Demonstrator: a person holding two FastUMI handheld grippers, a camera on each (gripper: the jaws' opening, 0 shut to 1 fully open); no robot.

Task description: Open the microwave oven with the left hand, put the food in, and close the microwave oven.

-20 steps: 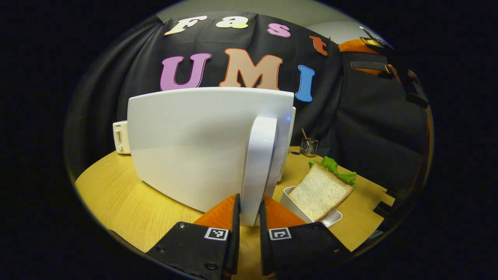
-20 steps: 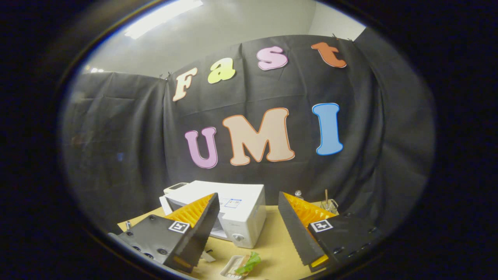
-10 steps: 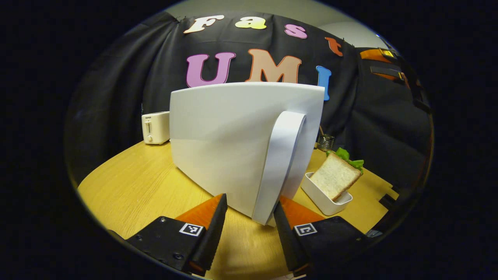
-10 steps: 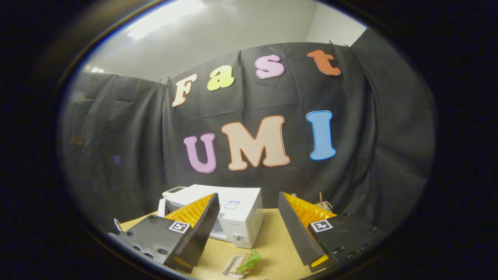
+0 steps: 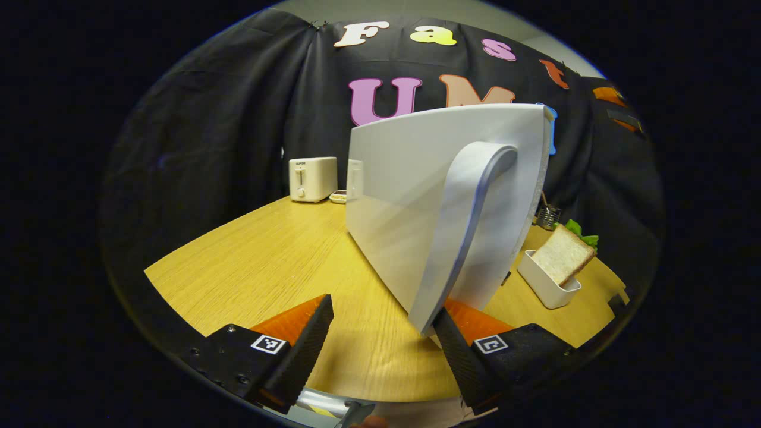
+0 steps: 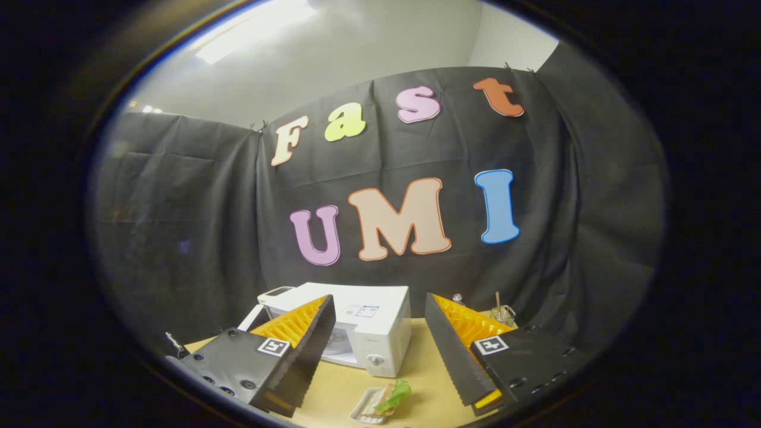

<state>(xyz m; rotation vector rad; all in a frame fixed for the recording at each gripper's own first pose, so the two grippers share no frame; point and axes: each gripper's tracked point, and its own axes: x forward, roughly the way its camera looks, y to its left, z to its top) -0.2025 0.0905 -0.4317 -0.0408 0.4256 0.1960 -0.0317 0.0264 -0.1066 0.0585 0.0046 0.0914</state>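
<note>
Left gripper (image 5: 383, 342): lower centre of the left gripper view, fingers spread wide, gripping nothing. The lower tip of the door handle (image 5: 461, 232) sat just beside its right finger; contact could not be judged.

Microwave door (image 5: 416, 178): white, swung open, centre right of the left gripper view, edge-on toward the camera.

Microwave oven (image 6: 368, 330): white, lower centre of the right gripper view, on the wooden surface (image 5: 267, 255), door open to the left, cavity visible.

Food: sandwich (image 5: 562, 255) with lettuce, standing tilted in a white tray (image 5: 544, 285), right of the left gripper view, beyond the door; in the right gripper view at bottom centre, in front of the oven.

Right gripper (image 6: 377, 351): bottom of the right gripper view, fingers wide apart, empty, above the surface.

Toaster (image 5: 312, 178): white, centre left of the left gripper view, at the surface's far edge.

Metal cup (image 5: 547, 217): holding a stick, behind the sandwich.
</note>
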